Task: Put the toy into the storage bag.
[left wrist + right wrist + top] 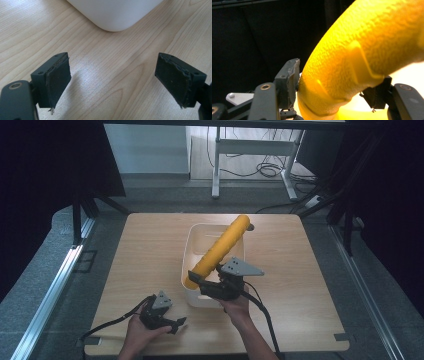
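Note:
A long yellow foam roller (pixel 220 248) slants up out of a white bin (pixel 196 240) in the middle of the table, its upper end past the bin's far rim. My right gripper (pixel 202 282) is shut on the roller's lower end at the bin's near side; in the right gripper view the yellow roller (pixel 362 57) is squeezed between both pads (pixel 292 77). My left gripper (pixel 176 324) rests open near the table's front edge, left of the bin. In the left gripper view its gripper (pixel 112 80) holds nothing, and the bin's rounded corner (pixel 112 15) lies ahead.
The light wooden table (pixel 150 250) has bare room to the left and right of the bin. Black curtains stand at both sides. A white desk frame (pixel 250 150) and cables lie on the floor beyond the table.

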Action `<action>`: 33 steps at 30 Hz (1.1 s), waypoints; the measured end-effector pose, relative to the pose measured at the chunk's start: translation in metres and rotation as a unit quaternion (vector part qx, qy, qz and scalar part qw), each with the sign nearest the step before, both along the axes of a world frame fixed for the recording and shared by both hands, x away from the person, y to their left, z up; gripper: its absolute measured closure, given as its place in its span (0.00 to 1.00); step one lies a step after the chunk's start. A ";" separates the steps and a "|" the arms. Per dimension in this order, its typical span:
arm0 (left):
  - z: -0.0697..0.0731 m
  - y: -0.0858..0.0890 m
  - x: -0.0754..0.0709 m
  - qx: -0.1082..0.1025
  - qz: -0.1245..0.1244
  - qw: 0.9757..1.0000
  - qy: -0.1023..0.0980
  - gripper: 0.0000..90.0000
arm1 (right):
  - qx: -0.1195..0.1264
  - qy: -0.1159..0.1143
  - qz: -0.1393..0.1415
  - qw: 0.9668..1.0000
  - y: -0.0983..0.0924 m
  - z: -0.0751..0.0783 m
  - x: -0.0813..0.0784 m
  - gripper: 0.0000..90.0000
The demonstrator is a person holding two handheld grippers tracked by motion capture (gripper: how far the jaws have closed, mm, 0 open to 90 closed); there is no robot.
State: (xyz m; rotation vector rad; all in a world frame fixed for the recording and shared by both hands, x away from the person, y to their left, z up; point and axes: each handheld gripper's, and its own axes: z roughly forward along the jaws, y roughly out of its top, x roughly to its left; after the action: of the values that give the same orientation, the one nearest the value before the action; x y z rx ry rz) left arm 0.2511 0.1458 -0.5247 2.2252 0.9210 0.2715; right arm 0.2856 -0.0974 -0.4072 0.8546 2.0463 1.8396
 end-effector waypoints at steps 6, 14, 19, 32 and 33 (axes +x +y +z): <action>0.000 0.000 -0.001 -0.001 0.001 1.000 0.000 0.15 | -0.009 0.008 0.007 1.000 -0.006 0.001 -0.003 0.35; 0.000 0.000 -0.001 0.002 0.000 1.000 -0.001 0.15 | -0.012 0.015 0.011 1.000 -0.015 -0.002 -0.006 0.33; 0.000 0.000 -0.001 0.002 0.000 1.000 -0.001 0.15 | -0.009 0.021 0.016 1.000 -0.027 -0.004 -0.009 0.33; 0.001 0.000 -0.001 0.002 0.002 1.000 -0.002 0.15 | -0.013 0.011 -0.009 1.000 -0.077 -0.011 -0.011 0.34; 0.001 0.000 -0.001 0.002 0.002 1.000 -0.002 0.15 | -0.014 0.011 -0.014 1.000 -0.082 -0.012 -0.010 0.34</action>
State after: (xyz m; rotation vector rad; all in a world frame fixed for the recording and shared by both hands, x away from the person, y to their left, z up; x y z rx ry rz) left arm 0.2496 0.1461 -0.5240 2.2261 0.9233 0.2800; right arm 0.2754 -0.1796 -0.4193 0.8956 2.0590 1.7895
